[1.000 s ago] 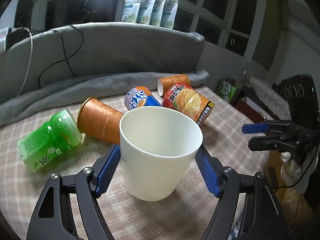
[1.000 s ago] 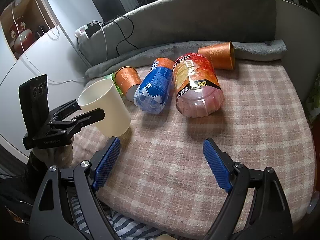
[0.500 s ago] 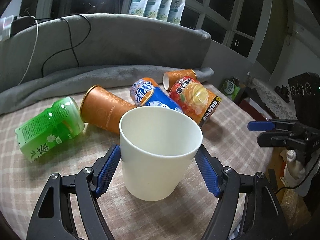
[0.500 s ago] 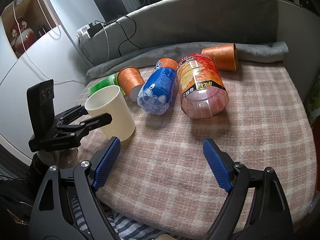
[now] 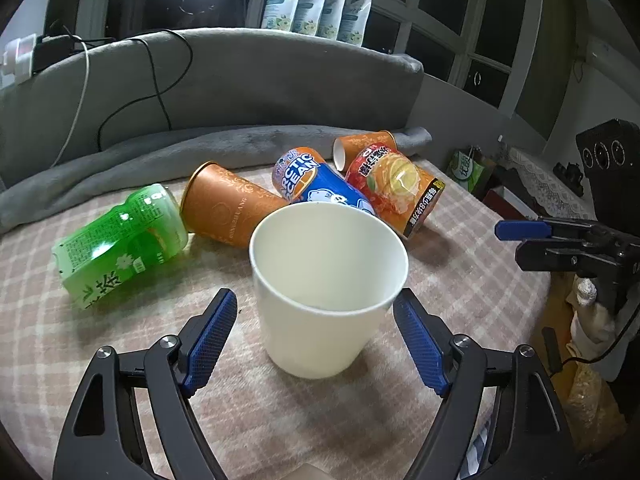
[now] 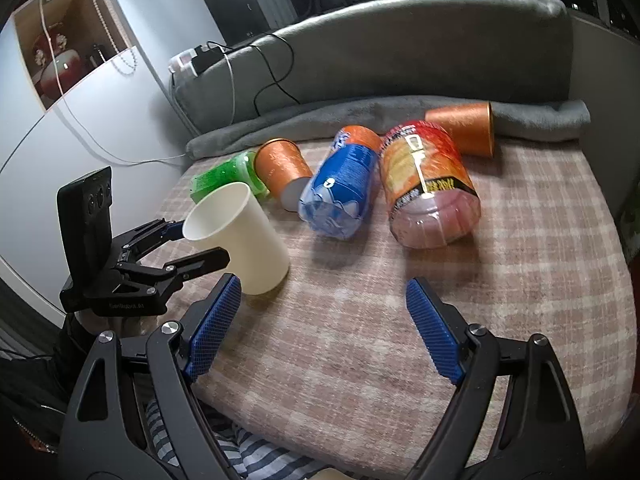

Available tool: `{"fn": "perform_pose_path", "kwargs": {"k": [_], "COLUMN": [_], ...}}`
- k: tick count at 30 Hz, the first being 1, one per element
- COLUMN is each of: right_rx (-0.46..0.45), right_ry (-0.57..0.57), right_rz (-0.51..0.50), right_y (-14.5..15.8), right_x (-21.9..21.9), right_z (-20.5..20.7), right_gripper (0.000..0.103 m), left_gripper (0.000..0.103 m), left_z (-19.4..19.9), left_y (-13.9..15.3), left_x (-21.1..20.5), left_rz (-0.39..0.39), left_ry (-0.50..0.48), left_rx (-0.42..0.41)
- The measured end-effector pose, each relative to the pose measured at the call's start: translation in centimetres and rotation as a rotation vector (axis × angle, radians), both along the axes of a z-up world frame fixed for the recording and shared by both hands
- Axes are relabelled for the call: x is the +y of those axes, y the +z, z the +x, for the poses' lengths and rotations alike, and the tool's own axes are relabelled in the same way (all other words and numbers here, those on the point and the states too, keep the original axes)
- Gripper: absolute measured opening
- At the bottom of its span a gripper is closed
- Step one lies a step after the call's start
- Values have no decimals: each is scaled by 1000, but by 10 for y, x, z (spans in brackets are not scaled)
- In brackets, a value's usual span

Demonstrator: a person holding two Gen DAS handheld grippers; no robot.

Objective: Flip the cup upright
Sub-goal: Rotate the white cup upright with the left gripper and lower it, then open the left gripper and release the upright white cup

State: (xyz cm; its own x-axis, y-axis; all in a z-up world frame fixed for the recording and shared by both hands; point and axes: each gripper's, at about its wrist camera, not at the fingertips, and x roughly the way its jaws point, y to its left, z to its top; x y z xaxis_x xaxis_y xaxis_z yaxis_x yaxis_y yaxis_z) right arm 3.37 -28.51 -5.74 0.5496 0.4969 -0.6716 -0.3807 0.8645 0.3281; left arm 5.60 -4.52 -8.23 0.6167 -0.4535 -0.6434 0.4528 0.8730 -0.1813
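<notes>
Now the white cup (image 5: 328, 292) stands mouth-up on the checked cloth (image 6: 500, 300), set between the left gripper's (image 5: 316, 336) blue pads (image 5: 210, 340), which sit spread with a gap on each side of the cup wall. Behind it lie a blue bottle (image 5: 320, 188) reading "ARCTIC OCEAN", a green bottle (image 5: 120, 248) with Chinese characters, an orange-labelled jar (image 5: 396, 184) and two orange cups (image 5: 228, 208), one with small lettering too fine to read. Off to the side, the right gripper (image 6: 324, 328) hangs wide open over bare cloth, holding nothing.
</notes>
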Motion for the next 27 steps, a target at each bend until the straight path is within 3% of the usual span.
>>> {"fn": "perform_pose_path", "kwargs": {"k": [8, 14, 27], "right_rx": [-105, -180, -308], "right_ry": [-17, -58, -238], "right_rz": [-43, -56, -92], "right_y": [17, 31, 52], "right_x": [21, 32, 34], "right_z": [-9, -13, -23], "right_gripper": [87, 87, 95], "left_gripper": [81, 81, 81], "left_z": [-19, -32, -67], "left_y": [17, 36, 77], "left_x": [15, 29, 49], "left_rz": [1, 18, 62], "left_ry": [42, 132, 369], "left_rx": [-40, -106, -324]}}
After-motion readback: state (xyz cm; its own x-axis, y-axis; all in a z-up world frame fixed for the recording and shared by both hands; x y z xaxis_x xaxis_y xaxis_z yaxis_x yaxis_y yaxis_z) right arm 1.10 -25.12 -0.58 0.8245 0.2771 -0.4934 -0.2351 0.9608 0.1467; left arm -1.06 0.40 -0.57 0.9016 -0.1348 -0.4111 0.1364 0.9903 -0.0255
